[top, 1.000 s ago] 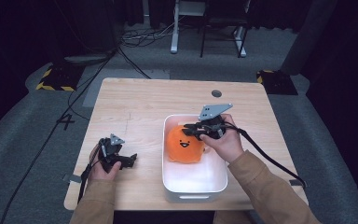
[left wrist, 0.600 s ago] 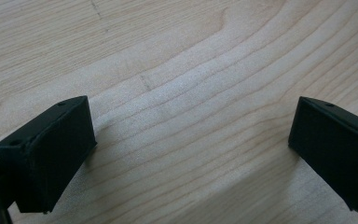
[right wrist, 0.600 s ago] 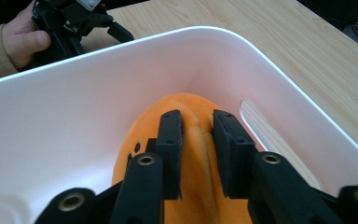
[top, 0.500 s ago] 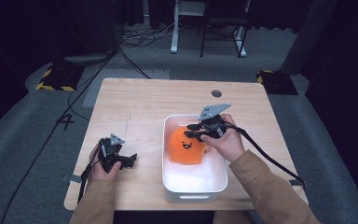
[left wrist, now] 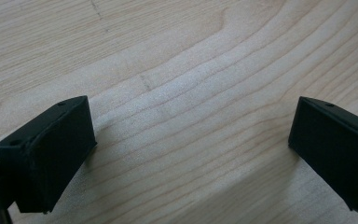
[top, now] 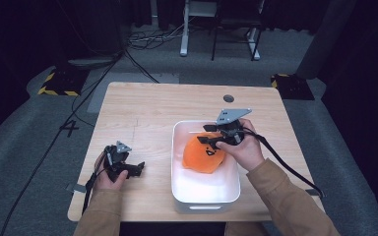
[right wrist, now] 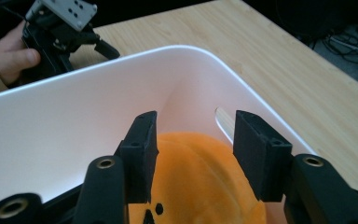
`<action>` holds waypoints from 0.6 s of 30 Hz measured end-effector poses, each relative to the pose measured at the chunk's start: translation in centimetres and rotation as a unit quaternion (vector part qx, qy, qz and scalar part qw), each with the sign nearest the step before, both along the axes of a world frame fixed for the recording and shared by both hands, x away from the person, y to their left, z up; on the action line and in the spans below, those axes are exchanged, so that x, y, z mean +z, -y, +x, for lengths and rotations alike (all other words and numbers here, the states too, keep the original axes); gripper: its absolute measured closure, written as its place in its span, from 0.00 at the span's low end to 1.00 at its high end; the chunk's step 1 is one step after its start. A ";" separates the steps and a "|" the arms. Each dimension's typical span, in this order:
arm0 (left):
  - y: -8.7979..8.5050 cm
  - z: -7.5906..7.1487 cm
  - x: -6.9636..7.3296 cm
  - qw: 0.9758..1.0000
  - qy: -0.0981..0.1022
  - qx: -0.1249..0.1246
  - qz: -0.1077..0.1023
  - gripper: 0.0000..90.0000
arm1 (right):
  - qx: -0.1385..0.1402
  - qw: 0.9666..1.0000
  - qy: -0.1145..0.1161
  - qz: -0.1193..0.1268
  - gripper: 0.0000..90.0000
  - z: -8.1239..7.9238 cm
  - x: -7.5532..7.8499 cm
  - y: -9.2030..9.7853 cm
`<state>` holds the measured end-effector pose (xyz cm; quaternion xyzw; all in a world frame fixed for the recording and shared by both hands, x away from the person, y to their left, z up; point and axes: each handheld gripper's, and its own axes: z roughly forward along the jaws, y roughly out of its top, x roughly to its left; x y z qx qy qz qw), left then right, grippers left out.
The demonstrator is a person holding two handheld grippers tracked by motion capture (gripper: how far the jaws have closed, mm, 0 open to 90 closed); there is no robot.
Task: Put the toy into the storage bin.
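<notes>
One pale wooden table [top: 152, 113], grey carpet [top: 24, 147]

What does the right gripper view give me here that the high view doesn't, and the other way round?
Right gripper view: the right gripper's jaws stand apart just above the orange plush, having just been opening, nothing pinched; a slot in the bin wall.

High view: the whole wooden table, both forearms, cables on the floor, the plush's black face.

Both: the white bin holding the plush, and the left gripper resting beside the bin.
</notes>
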<state>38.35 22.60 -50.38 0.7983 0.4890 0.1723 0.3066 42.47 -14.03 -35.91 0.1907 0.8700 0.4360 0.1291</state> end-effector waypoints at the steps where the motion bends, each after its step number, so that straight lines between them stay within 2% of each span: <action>1: 0.0 0.0 0.0 1.000 0.001 0.000 0.000 0.01 | -0.001 1.000 0.004 0.004 0.56 -0.1 0.3 0.2; 6: 0.0 0.0 0.0 1.000 0.001 0.001 0.000 0.01 | -0.014 0.999 0.028 0.016 0.53 -0.6 1.9 1.6; 10: 0.0 0.0 0.0 1.000 0.000 0.000 0.000 0.01 | -0.025 0.999 0.034 0.028 0.53 -0.9 2.8 2.9; 13: 0.0 0.0 0.0 1.000 0.000 0.000 0.000 0.01 | -0.043 0.998 0.040 0.028 0.53 -0.8 3.2 4.2; 15: 0.0 0.0 0.0 1.000 -0.001 0.000 0.000 0.01 | -0.066 0.997 0.043 0.013 0.50 -0.9 3.6 5.2; 17: 0.0 0.0 0.0 1.000 0.001 0.000 0.000 0.01 | -0.077 0.996 0.054 0.004 0.50 -1.0 4.0 5.8; 18: 0.0 0.0 0.0 1.000 0.002 0.001 0.000 0.01 | -0.077 0.995 0.057 0.015 0.51 -1.0 4.2 6.3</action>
